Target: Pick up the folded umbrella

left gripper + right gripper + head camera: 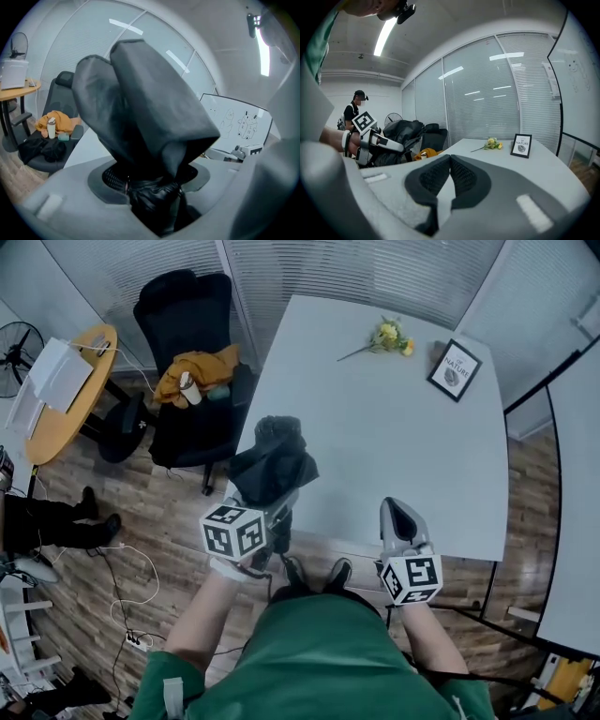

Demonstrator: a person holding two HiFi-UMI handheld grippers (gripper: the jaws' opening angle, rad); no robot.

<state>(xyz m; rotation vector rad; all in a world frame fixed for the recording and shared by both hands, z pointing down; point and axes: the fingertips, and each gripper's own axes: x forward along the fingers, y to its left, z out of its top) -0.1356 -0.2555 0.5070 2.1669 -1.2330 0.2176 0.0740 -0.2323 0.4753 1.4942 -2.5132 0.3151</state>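
Note:
The folded umbrella (pixel 272 463) is a dark grey bundle of fabric, held up off the white table (pixel 375 446) near its front left corner. My left gripper (pixel 274 504) is shut on its lower end. In the left gripper view the umbrella (pixel 150 117) fills the middle and rises out of the jaws of the left gripper (pixel 151 185), which clamp its black gathered base. My right gripper (pixel 401 514) hovers at the table's front edge, to the right of the umbrella. Its pads (pixel 461 176) meet with nothing between them. The right gripper view shows the umbrella (pixel 401 131) at the left.
A framed picture (pixel 455 369) and a yellow flower sprig (pixel 389 337) lie at the table's far side. A black office chair (pixel 192 362) with an orange cloth stands left of the table. Further left are a round wooden table (pixel 70 390) and a fan (pixel 19 348). A person (pixel 354 112) stands behind.

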